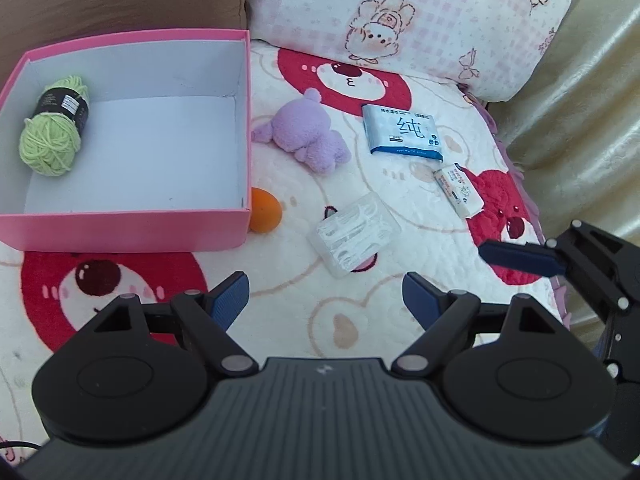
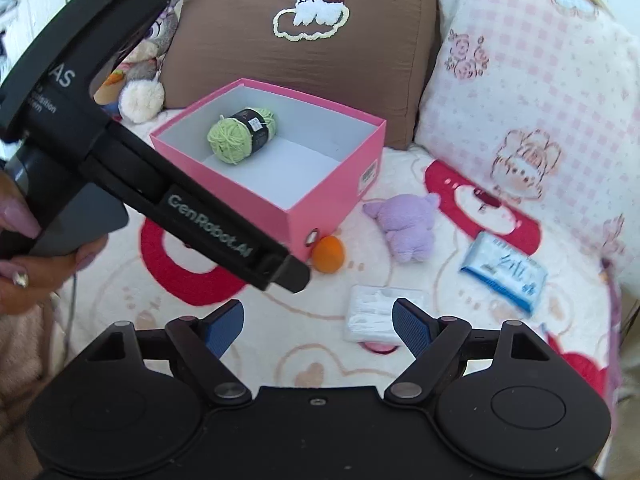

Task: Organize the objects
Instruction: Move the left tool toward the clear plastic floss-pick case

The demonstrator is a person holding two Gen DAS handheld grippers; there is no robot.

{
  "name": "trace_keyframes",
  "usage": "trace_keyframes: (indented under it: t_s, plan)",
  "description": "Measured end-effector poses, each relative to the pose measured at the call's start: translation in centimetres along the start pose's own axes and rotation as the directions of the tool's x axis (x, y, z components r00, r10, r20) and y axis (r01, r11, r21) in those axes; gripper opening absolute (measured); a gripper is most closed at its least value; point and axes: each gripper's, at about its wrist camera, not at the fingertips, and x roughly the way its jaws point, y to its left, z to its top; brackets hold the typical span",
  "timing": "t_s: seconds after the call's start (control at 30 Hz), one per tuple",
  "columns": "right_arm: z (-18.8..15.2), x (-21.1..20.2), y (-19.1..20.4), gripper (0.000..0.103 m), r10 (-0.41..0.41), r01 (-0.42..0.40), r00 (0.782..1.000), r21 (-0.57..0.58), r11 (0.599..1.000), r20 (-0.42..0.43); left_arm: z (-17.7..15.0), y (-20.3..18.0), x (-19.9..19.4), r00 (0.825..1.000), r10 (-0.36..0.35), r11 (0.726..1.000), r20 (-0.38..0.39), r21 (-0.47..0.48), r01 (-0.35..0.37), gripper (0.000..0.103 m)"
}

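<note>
Both tongs hang spread with nothing between their pads: the left gripper and the right gripper, above a bear-print blanket. Just beyond them lies a clear plastic case; farther off are an orange ball touching the pink box, a purple plush toy and a blue tissue pack. Green yarn lies inside the box at its left

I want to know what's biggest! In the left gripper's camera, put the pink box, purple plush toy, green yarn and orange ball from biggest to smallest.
1. pink box
2. purple plush toy and green yarn: look alike, unsure
3. orange ball, partly hidden behind the box
</note>
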Motion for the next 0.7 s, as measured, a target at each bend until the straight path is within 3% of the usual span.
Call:
trace_keyframes:
  t_s: [0.4, 0.5, 0.7]
  plan:
    - [-1.1, 2.3, -0.4, 0.085, -0.018, 0.024, 0.996, -0.065, 0.998, 0.088, -0.9, 0.2, 2.7, 0.998, -0.041, 0.999, 0.047, -0.022, 0.042, 0.084]
    - [-1.1, 2.9, 0.2, 0.085, -0.037, 0.048, 0.995, -0.111, 0.993, 0.096, -1.0, 0.7, 3.6, 0.996, -0.054, 0.997, 0.066, -0.046, 0.057, 0.093]
    - [-1.1, 3.8, 1.1, 0.085, -0.019, 0.036, 0.995, -0.19, 0.981, 0.093, -1.1, 1.6, 4.6, 0.991, -0.081, 0.993, 0.108, -0.074, 0.089, 0.101]
